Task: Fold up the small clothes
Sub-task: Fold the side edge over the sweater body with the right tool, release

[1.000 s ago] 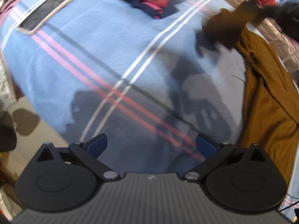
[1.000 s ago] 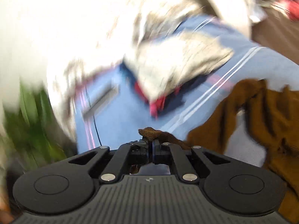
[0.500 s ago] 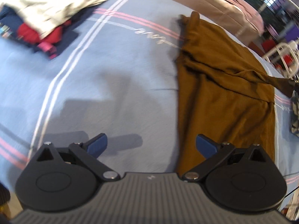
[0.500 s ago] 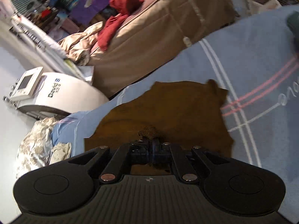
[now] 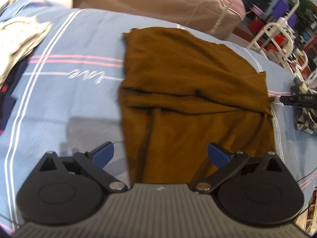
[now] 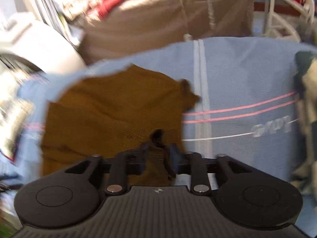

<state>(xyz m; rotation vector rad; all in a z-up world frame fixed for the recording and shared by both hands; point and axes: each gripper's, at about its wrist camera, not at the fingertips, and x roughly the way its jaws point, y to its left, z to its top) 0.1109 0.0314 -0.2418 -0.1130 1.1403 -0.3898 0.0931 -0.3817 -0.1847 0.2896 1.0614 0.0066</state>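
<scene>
A brown garment [image 5: 190, 91] lies spread, with creases, on the blue striped bedsheet [image 5: 65, 103]. My left gripper [image 5: 160, 154] hangs open over the garment's near edge, with nothing between its blue pads [image 5: 103, 154]. In the right wrist view the same brown garment [image 6: 111, 115] lies ahead. A raised fold of it stands between the jaws of my right gripper [image 6: 159, 150]. Those jaws are opening and stand a little apart, blurred. At the right edge of the left wrist view a black tool tip [image 5: 295, 100] sits at the garment's corner.
A stack of folded clothes [image 5: 21, 39] lies at the left of the sheet. A checked cloth [image 5: 305, 119] lies at its right edge. Beyond the bed stand a tan-covered bed [image 5: 158, 0], a white metal rack [image 5: 277, 31] and a white machine [image 6: 39, 45].
The right gripper, shut on a brown fold earlier, carried it across the bed and now has its jaws parted. The left gripper swung from bare sheet to over the brown garment, still open.
</scene>
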